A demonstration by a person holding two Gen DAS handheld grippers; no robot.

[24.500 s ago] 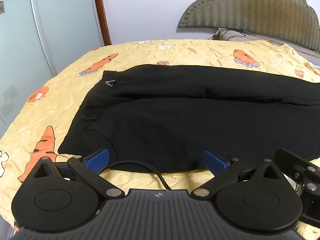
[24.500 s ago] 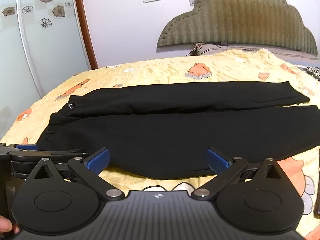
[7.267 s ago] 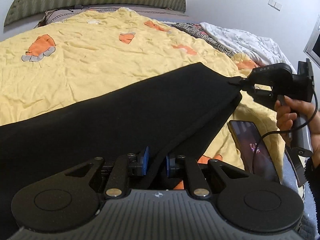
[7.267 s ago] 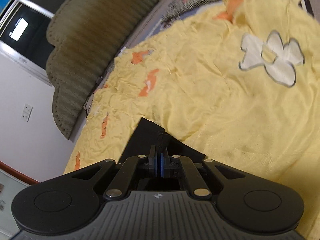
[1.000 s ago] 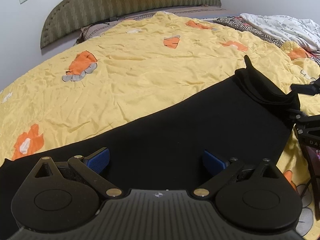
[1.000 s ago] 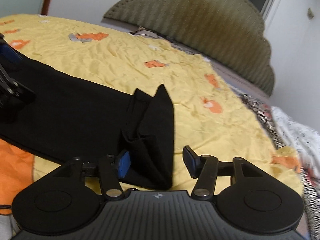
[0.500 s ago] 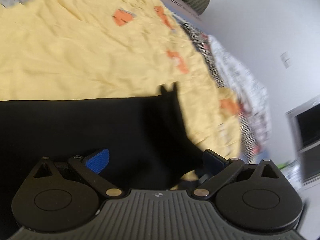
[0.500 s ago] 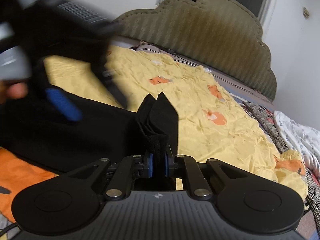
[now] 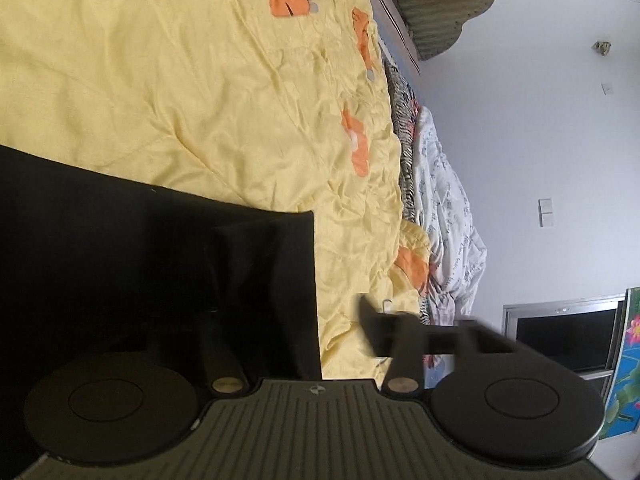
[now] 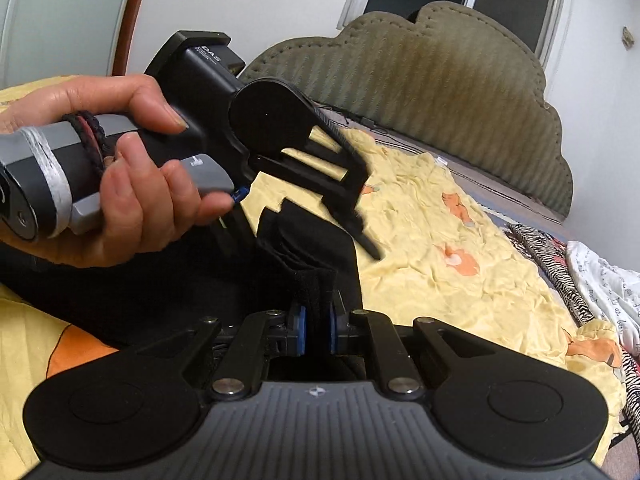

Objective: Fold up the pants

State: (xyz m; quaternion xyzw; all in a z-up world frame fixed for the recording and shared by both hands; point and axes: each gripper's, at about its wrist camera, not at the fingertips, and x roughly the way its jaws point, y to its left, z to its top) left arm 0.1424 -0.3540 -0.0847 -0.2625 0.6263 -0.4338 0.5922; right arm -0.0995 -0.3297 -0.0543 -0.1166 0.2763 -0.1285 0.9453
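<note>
The black pants (image 9: 120,248) lie folded lengthwise on the yellow bedspread (image 9: 180,80). My right gripper (image 10: 316,330) is shut on the bunched hem end of the pants (image 10: 312,256), which stands up between its blue pads. My left gripper (image 9: 288,308) is rolled sideways and open, straddling the hem edge (image 9: 308,280); its right finger (image 9: 380,328) is blurred over the bedspread and its left finger is lost against the black cloth. In the right wrist view the left gripper (image 10: 304,196), held by a hand (image 10: 120,168), hovers just above the pinched hem.
A padded olive headboard (image 10: 440,80) stands at the far side of the bed. Striped and white bedding (image 10: 580,264) is heaped at the right edge. A wall with sockets and a window lie behind.
My left gripper has rolled sideways and come in close over the hem end. My right gripper closed on the hem about half a second ago and still holds it.
</note>
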